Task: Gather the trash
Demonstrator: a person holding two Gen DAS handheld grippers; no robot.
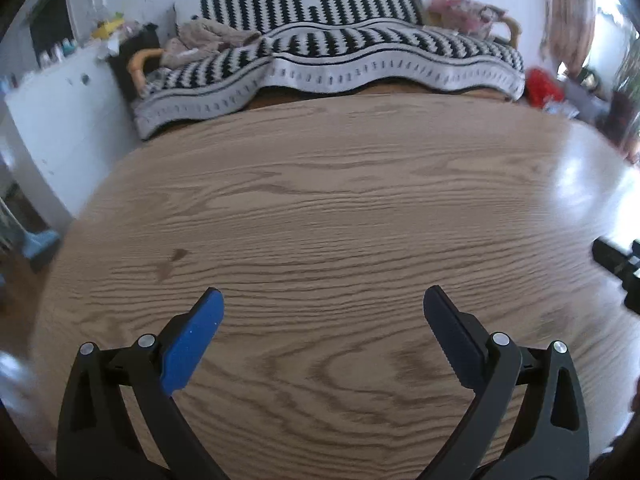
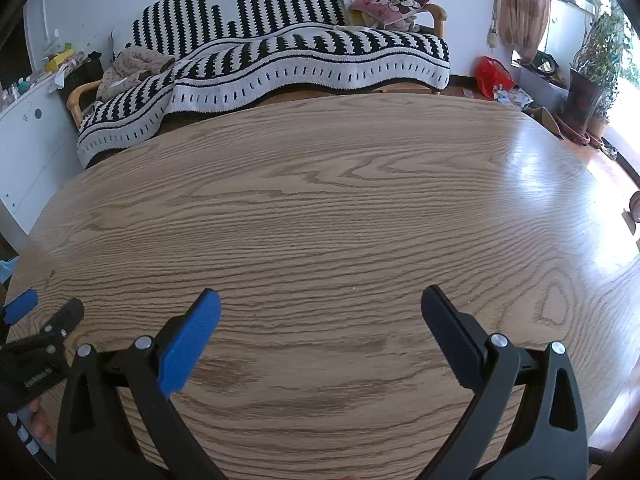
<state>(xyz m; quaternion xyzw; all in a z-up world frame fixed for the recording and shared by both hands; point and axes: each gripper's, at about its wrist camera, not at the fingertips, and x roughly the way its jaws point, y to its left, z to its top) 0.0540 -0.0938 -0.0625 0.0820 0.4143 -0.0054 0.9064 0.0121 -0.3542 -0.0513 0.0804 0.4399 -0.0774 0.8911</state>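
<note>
Both grippers hang over a wooden desk (image 2: 320, 208) with strong grain. The left gripper (image 1: 322, 300) has its jaws spread wide with nothing between them, one pad blue and the other dark. The right gripper (image 2: 320, 300) stands the same way, jaws wide apart and holding nothing. In the right wrist view the left gripper shows at the lower left edge, with a few fingers (image 2: 40, 420) of the person's hand on its handle; in the left wrist view a black part of the right gripper pokes in at the right edge. No trash can be made out on the desk in either view. Beyond the far edge of the desk stands a sofa (image 2: 280, 52) under a black-and-white striped blanket, with a pink cushion (image 2: 388, 4) at its right end and a heap of cloth (image 2: 132, 66) at its left. On the floor right of the sofa lies a red bag (image 2: 492, 72) with scraps of paper (image 2: 514, 96) just beside it, and a potted plant (image 2: 592, 76) stands near the window. A white cabinet (image 2: 28, 148) is at the left.
</note>
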